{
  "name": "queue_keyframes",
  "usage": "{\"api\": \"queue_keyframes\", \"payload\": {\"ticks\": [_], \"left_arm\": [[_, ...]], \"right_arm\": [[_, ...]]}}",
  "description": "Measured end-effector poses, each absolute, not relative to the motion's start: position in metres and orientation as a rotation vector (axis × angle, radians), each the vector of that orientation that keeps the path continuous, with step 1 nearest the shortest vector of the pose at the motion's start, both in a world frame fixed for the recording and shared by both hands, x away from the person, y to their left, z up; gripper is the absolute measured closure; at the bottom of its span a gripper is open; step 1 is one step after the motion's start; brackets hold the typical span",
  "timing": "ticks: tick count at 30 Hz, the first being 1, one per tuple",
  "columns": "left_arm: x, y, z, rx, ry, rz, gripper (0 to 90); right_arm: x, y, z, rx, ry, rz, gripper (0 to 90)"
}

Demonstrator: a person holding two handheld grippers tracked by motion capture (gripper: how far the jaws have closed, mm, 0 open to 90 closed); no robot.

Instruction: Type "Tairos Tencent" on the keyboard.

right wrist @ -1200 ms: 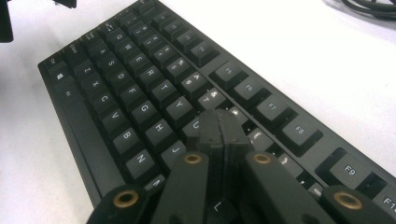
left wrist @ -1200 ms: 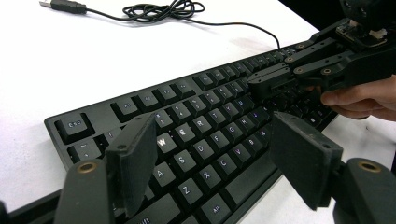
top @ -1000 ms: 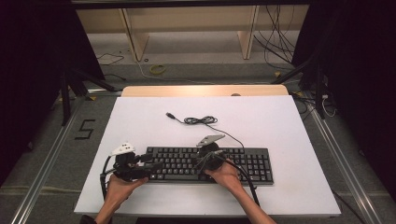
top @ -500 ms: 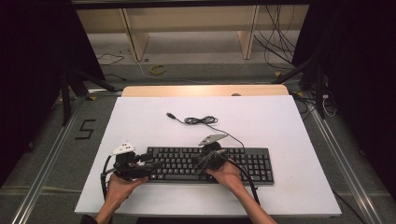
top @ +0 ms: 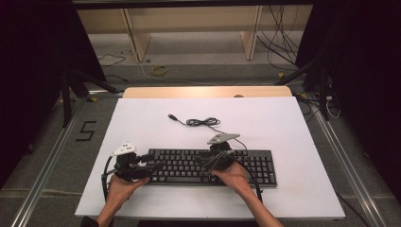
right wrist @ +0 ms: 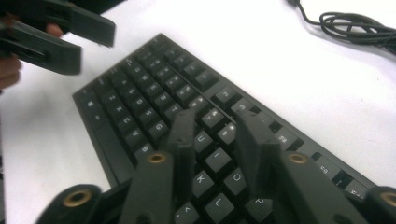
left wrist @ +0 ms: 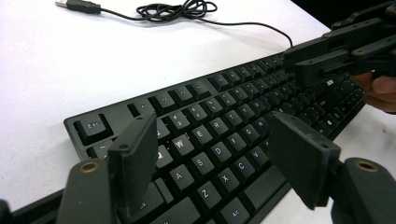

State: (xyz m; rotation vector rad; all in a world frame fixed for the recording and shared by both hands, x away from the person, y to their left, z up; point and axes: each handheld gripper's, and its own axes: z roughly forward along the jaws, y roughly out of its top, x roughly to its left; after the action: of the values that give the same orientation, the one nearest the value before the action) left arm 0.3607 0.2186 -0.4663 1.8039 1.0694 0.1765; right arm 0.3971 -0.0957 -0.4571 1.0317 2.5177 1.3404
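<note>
A white desk (top: 283, 123) carried the work, its far edge backed by a pale wooden strip; beyond it stood a light wooden frame on a grey floor with loose cables and a yellowish ring, and dark curtains closed both sides. A "5" (top: 85, 131) was marked on the floor, off to the left of the left claw.

The black keyboard (top: 246, 165) lay on the desk under both claws. The left claw (left wrist: 215, 154) hovered over the keyboard's left end, its jaws spread wide with nothing between them but the keys below. Readable under it were Esc (left wrist: 93, 127), W, E, R, A, S, D, Z, X, C and V. The right claw (right wrist: 212, 140) hung over the middle keys, its jaws having just been opening, a narrow gap between them and nothing pinched; U, K, L, O and P showed beneath.

Beyond both claws, the keyboard's coiled cable (top: 203, 122) and its USB plug (top: 172, 117) rested on the bare desk.

In the high view the hands hid part of the front key rows, and the lettering was too small to read. No brand name could be made out.
</note>
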Motion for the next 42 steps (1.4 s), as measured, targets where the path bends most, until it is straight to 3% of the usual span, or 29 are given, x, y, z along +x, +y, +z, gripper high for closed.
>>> {"api": "queue_keyframes", "payload": {"ticks": [7,12,31,42], "left_arm": [[0.366,0.212,-0.467,1.822,1.062,0.164,36.9],[0.369,0.208,-0.468,1.840,1.062,0.156,41.6],[0.387,0.184,-0.472,1.947,1.022,0.119,63.8],[0.391,0.177,-0.473,2.008,1.007,0.129,84.1]], "right_arm": [[0.394,-0.103,-0.452,1.044,2.496,1.383,48.2],[0.390,-0.106,-0.450,1.041,2.476,1.393,39.4],[0.383,-0.113,-0.448,1.041,2.455,1.399,32.3],[0.382,-0.112,-0.448,1.044,2.456,1.399,30.7]]}}
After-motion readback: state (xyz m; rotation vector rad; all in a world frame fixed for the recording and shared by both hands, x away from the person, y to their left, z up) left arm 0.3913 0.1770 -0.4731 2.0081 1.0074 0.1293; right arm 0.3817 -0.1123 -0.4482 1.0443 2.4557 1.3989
